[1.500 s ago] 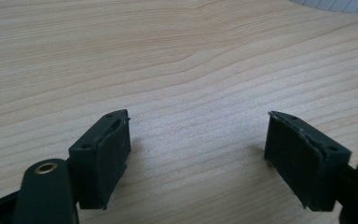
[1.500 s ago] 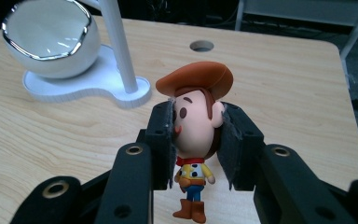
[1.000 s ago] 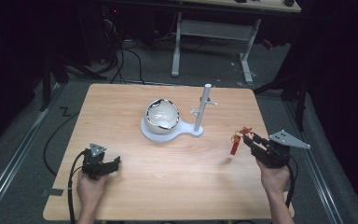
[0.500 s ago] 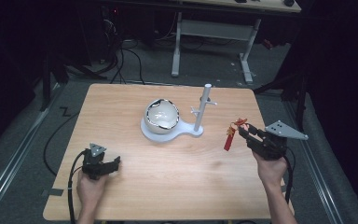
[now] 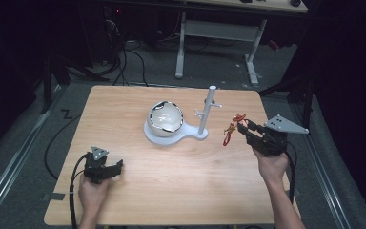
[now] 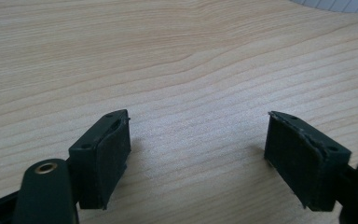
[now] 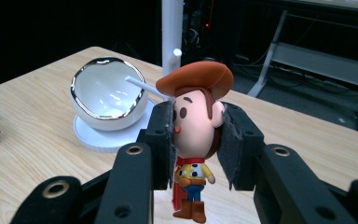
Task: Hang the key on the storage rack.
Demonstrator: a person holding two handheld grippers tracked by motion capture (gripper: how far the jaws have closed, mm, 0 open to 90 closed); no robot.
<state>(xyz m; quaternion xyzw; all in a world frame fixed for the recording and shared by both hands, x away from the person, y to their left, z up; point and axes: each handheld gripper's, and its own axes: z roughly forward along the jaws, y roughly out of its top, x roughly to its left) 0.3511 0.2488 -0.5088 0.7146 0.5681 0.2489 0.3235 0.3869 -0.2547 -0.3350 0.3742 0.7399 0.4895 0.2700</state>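
Note:
A small cowboy figure (image 7: pixel 196 122) with a brown hat, yellow shirt and red scarf hangs above the table. My right gripper (image 7: pixel 198 128) is shut on its head, one pad on each side. From above, the figure (image 5: pixel 228 132) with its red strap dangles just right of the white stand, at the tip of my right gripper (image 5: pixel 240 127). My left gripper (image 5: pixel 116 166) rests on the table at the front left. Its jaws (image 6: pixel 198 149) are open with bare wood between them.
A white stand holds a silver-rimmed white bowl (image 5: pixel 166 117) and an upright post (image 5: pixel 208 112) with short pegs, mid-table. In the right gripper view the bowl (image 7: pixel 105 95) and the post (image 7: pixel 171 28) lie just beyond the figure. Desk legs stand behind the table (image 5: pixel 181 200).
My right gripper has lifted the cowboy figure and carried it left, closer to the stand's post. The left gripper has stayed still.

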